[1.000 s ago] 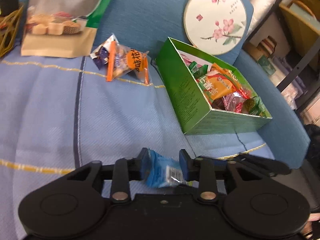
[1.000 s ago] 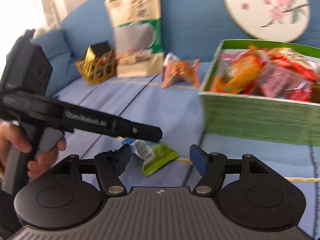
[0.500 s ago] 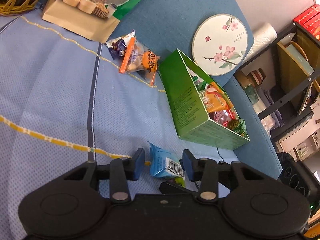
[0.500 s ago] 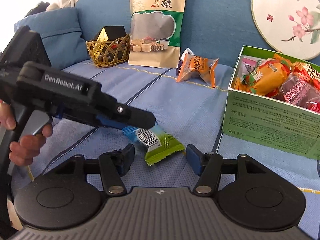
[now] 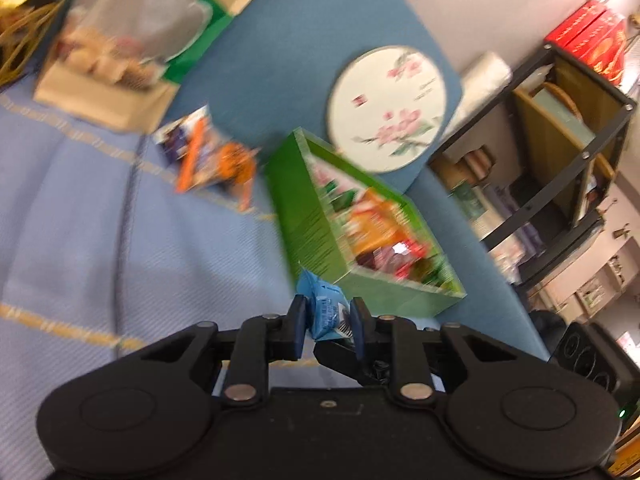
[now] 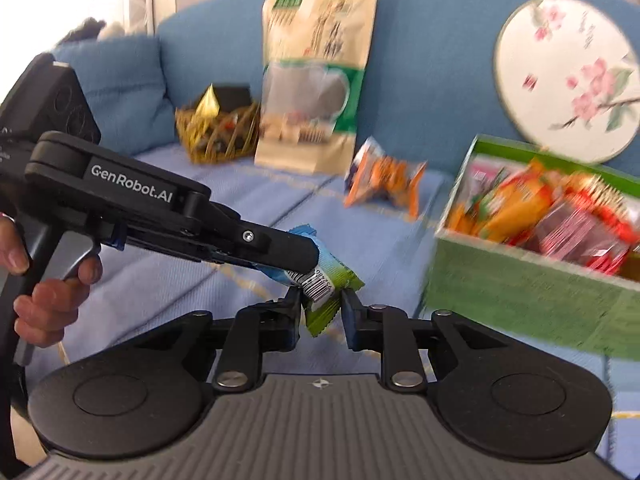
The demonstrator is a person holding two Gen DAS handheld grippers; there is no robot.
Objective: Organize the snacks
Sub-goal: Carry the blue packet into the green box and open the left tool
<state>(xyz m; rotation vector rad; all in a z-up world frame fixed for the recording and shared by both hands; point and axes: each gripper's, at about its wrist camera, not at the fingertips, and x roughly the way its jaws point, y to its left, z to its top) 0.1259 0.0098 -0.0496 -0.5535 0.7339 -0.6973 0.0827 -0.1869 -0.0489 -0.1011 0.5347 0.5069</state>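
My left hand-held gripper is matte black plastic: two round housings, each with a shallow disc, at the lower left and lower right of the frame. Flat link bars run up from silver rivets to two short fingers faced with blue pads. A small screw sits at the centre of the body.

My right hand-held gripper has the same black discs, links and silver rivets, but its central body is ribbed grey with a small star-like mark.

In the right wrist view, the left unit shows side-on at the left: a long black beak lettered "GenRobot.AI" in white, one silver screw, a grey trigger grip, and my bare hand with no sleeve visible.
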